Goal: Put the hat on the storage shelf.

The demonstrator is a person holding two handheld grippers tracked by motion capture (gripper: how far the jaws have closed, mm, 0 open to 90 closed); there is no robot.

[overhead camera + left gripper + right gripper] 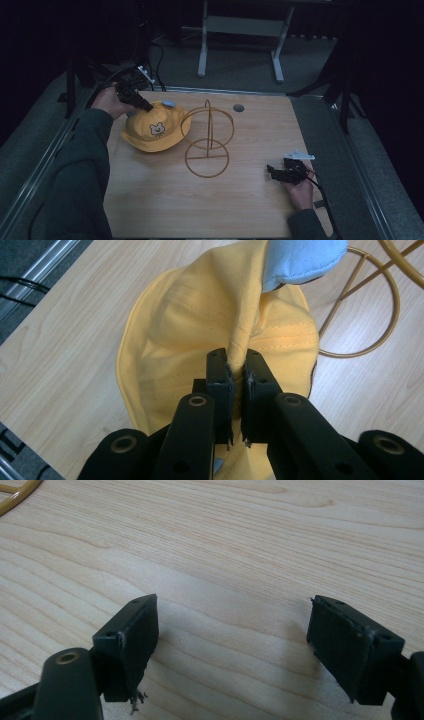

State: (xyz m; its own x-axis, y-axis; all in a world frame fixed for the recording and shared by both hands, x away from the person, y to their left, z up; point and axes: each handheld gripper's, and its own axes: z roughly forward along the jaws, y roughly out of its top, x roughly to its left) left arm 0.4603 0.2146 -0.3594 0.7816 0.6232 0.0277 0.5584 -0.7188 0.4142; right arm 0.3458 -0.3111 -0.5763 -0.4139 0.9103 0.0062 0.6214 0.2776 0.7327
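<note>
A yellow bucket hat point(155, 131) with a bear face on its crown lies on the wooden table point(150, 200), left of a gold wire stand point(207, 145). My left gripper point(147, 106) is shut on a pinched fold of the hat point(220, 315) at its back edge, near a light blue tab point(300, 260). The wire stand point(367, 315) shows beyond the hat. My right gripper point(272, 171) rests low over the table at the right, held by a hand. Its jaws stand wide apart over bare wood point(230, 630) with nothing between them.
A small round grommet point(238, 107) sits near the table's far edge. Metal rails run along both sides of the table. A desk frame point(240, 30) stands on the floor beyond. Bare wood stretches across the front of the table.
</note>
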